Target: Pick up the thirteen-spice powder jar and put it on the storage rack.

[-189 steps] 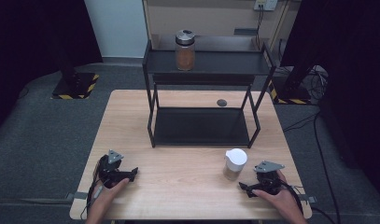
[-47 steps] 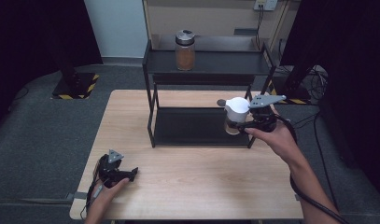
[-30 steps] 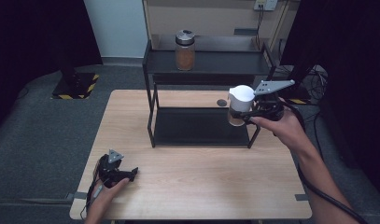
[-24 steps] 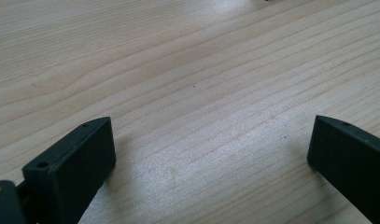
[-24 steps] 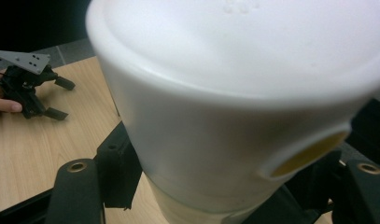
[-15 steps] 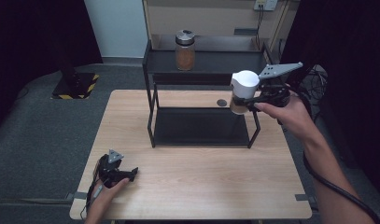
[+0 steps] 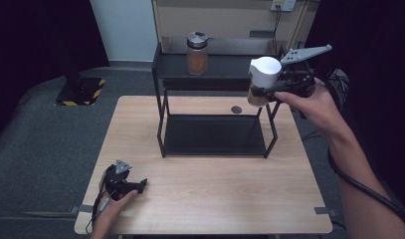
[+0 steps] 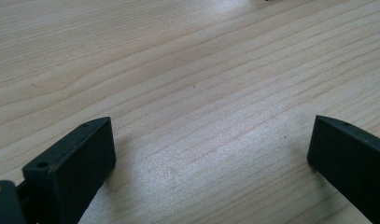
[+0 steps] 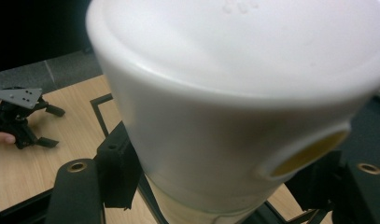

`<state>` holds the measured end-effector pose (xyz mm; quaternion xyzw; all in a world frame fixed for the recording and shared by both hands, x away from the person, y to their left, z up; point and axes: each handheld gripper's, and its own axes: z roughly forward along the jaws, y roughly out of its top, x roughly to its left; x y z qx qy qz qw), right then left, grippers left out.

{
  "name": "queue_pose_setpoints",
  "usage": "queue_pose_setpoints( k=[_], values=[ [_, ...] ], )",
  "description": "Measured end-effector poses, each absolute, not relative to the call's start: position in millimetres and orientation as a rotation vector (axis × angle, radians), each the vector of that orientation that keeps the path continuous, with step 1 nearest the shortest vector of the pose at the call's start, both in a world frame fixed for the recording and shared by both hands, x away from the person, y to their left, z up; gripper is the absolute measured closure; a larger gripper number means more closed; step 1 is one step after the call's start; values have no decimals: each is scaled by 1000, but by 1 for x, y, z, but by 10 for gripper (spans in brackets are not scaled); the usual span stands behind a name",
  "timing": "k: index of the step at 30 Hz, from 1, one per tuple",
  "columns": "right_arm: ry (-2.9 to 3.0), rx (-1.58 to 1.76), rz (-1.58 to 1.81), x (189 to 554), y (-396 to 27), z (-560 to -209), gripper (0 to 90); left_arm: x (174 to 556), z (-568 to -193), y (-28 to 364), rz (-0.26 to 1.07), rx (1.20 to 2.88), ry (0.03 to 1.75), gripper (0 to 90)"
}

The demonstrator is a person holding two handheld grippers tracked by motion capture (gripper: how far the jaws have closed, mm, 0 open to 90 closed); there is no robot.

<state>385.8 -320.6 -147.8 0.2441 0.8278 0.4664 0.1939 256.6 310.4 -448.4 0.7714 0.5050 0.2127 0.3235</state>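
A jar with a tall white lid [image 7: 264, 73] hangs in the air at the right end of the black two-level rack [image 7: 162, 79], about level with its top shelf. My right gripper [image 7: 257, 94] is shut on the jar just under the lid; in the right gripper view the jar [image 9: 234, 102] sits between both black jaws. My left gripper [image 7: 140, 185] rests on the wooden table [image 7: 215, 199] near its front left corner. In the left gripper view, that gripper [image 8: 211, 163] stands open with bare wood between the jaws.
A second jar with a metal lid and orange-brown contents [image 7: 197, 54] stands on the rack's top shelf, left of centre. A small dark disc [image 7: 236, 109] lies on the table behind the rack's lower shelf. A wall and cabinet stand behind the rack.
The right gripper took the white-lidded jar from the table's front right and has lifted it up beside the rack's right end, rising steadily. The left gripper has stayed put.
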Motion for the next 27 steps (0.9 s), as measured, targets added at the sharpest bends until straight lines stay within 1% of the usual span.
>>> queue_pose_setpoints(
  k=[15,27],
  values=[
    [2285,724,1312,408,-311,-122,317,257,-448,310,558,2023,1325,0],
    [2255,756,1309,429,-303,-110,316,257,-448,310,558,2024,1325,0]
  ],
)
